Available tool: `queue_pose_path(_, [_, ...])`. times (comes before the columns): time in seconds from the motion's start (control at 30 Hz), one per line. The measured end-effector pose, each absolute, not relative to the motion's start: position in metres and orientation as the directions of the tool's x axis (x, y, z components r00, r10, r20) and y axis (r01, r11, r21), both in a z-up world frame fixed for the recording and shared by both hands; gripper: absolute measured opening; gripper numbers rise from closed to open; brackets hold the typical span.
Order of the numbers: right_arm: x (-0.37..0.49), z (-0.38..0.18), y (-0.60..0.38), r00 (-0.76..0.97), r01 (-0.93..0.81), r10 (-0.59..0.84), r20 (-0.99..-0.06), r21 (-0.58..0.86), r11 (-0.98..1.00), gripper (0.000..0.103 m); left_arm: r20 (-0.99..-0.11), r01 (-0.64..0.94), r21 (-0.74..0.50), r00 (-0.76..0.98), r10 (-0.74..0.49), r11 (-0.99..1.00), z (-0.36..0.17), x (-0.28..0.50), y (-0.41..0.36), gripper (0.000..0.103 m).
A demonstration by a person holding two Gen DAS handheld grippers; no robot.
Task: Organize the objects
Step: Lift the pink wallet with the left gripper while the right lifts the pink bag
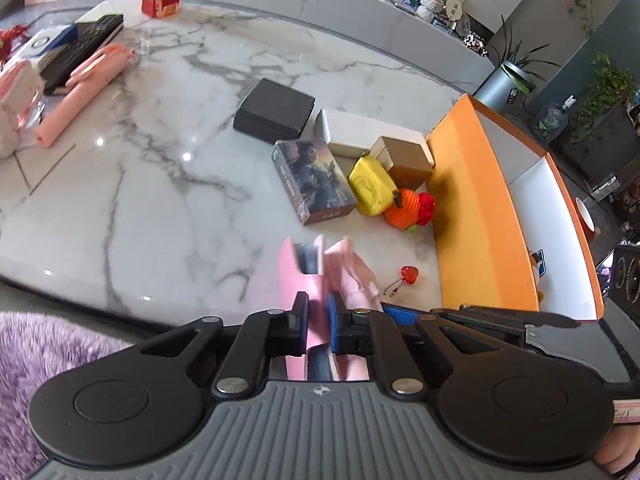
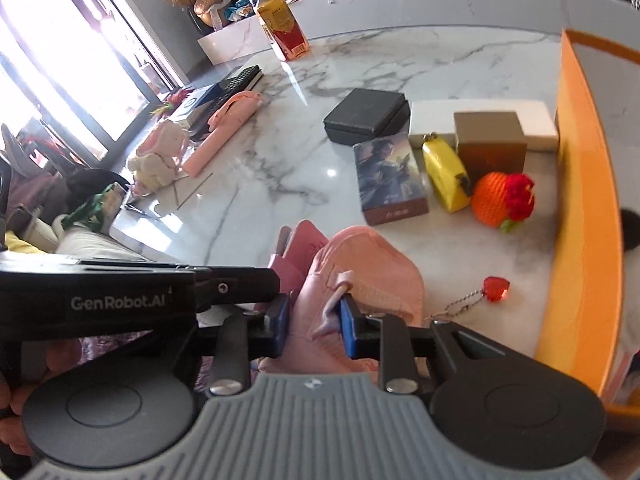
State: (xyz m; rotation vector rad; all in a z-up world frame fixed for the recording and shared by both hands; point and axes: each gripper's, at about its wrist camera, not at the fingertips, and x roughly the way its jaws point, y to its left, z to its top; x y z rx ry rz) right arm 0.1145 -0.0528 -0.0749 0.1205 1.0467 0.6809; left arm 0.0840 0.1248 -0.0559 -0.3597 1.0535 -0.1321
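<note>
Inspecting both tongs, we found left tongs (image 1: 318, 312) and right tongs (image 2: 314, 320) clamped on one pink pouch (image 2: 360, 280) above the bench (image 1: 160, 140).

bare marble table (image 1: 140, 184) left, boxes cluster (image 1: 276, 112) right

Light: bright daylight from window (image 2: 60, 60), blown out.
Glare: specks on marble table (image 1: 160, 140).
Edges: fisheye-bent, slightly blurred.

A home living room, probably: marble coffee table (image 1: 160, 128), remote control (image 1: 86, 46), potted plants (image 1: 516, 68), purple shag rug (image 1: 44, 360).
</note>
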Motion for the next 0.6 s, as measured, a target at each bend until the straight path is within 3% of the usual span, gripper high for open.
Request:
queue_pose_path(0.1, [0.112,-0.079,-0.063,0.311,-0.417,0.570,-0.760,0.430,0.801,0.025,-0.824,-0.070,-0.371,0.485,-0.294,0.926,-0.060,0.081,0.124,0.017])
queue_pose_path(0.17, [0.110,-0.079,-0.069,0.315,-0.397,0.564,-0.764,0.434,0.809,0.024,-0.831,-0.071,-0.346,0.486,-0.271,0.936,-0.062,0.079,0.120,0.032])
queue_pose_path(0.33, [0.099,-0.081,-0.082,0.326,-0.359,0.553,-0.767,0.441,0.823,0.023,-0.842,-0.038,-0.315,0.473,-0.260,0.948,-0.066,0.076,0.111,0.042])
queue_pose_path(0.6, [0.081,-0.091,-0.111,0.311,-0.273,0.541,-0.782,0.471,0.839,0.023,-0.863,-0.015,-0.238,0.461,-0.204,0.971,-0.067,0.066,0.105,0.040])
